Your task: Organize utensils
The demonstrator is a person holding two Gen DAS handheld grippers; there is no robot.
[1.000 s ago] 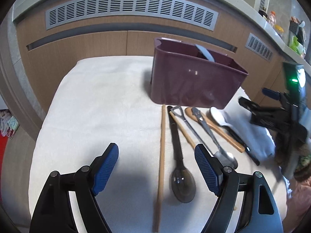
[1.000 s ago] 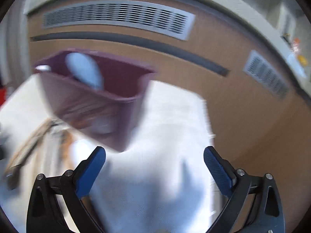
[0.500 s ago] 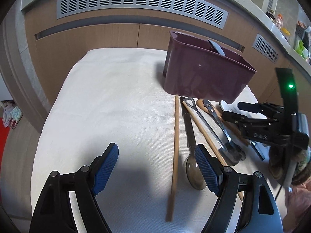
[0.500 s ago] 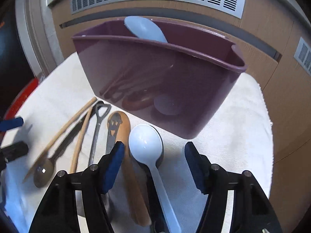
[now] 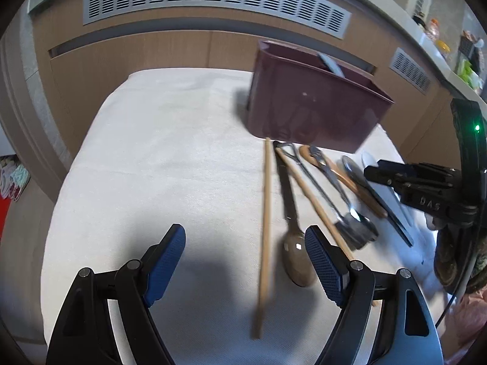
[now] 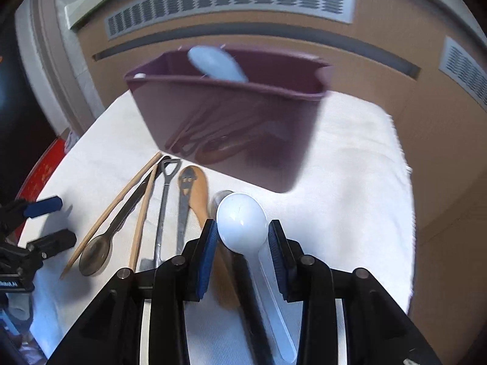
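A maroon utensil caddy (image 5: pixel 316 106) (image 6: pixel 231 115) stands on the white cloth with a pale blue spoon (image 6: pixel 216 65) in it. Several utensils lie in a row in front of it: a wooden chopstick (image 5: pixel 265 234), a translucent brown spoon (image 5: pixel 296 258), a second chopstick (image 5: pixel 310 197), metal spoons, a wooden spoon (image 6: pixel 196 194) and a white plastic spoon (image 6: pixel 243 225). My right gripper (image 6: pixel 243 237) is narrowed around the white spoon's bowl, the pads at both its sides; contact is unclear. My left gripper (image 5: pixel 245 261) is open and empty above the cloth, over the first chopstick.
The cloth-covered table (image 5: pixel 158 167) ends at a wooden cabinet wall with vent grilles (image 5: pixel 213 3). The right gripper shows at the right in the left wrist view (image 5: pixel 423 188). The left gripper shows at the left edge in the right wrist view (image 6: pixel 33 228).
My right gripper swung from beside the caddy down over the utensil row and narrowed its jaws around the white spoon. My left gripper drifted a little and stayed open.
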